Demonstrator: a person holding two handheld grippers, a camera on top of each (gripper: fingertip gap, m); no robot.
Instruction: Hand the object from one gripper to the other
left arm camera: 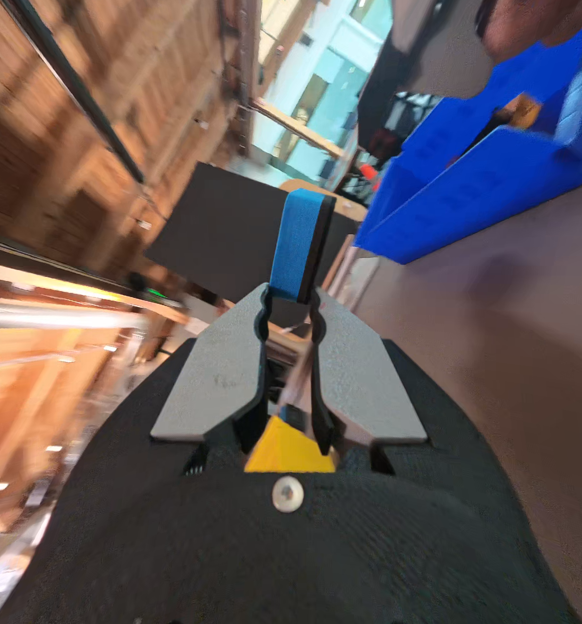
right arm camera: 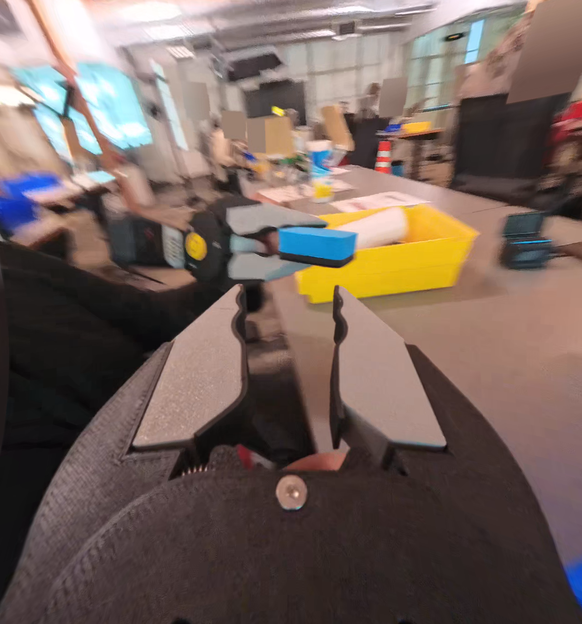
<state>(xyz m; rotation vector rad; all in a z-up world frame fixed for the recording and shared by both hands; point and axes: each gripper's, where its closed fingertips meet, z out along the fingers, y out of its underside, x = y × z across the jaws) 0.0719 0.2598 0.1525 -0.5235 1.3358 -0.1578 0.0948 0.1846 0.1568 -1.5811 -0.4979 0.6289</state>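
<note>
grey tabletop [right arm camera: 485,354] fills the near field of the right wrist view, with a blurred workshop room behind it. right gripper [right arm camera: 287,293] is nearest the camera, its jaws spread apart with nothing between them. just beyond its tips, left gripper [right arm camera: 293,244] enters from the left, jaws pinching one end of the blue-and-black foam block [right arm camera: 316,244], which is carried clear of the tabletop. in the left wrist view, left gripper [left arm camera: 291,297] clamps the foam block [left arm camera: 298,244] at the fingertips, the block projecting forward. farther back, a yellow bin [right arm camera: 384,266] sits on the table holding a white roll [right arm camera: 377,228]. blue bins [left arm camera: 485,175] stand on the table in the left wrist view.
</note>
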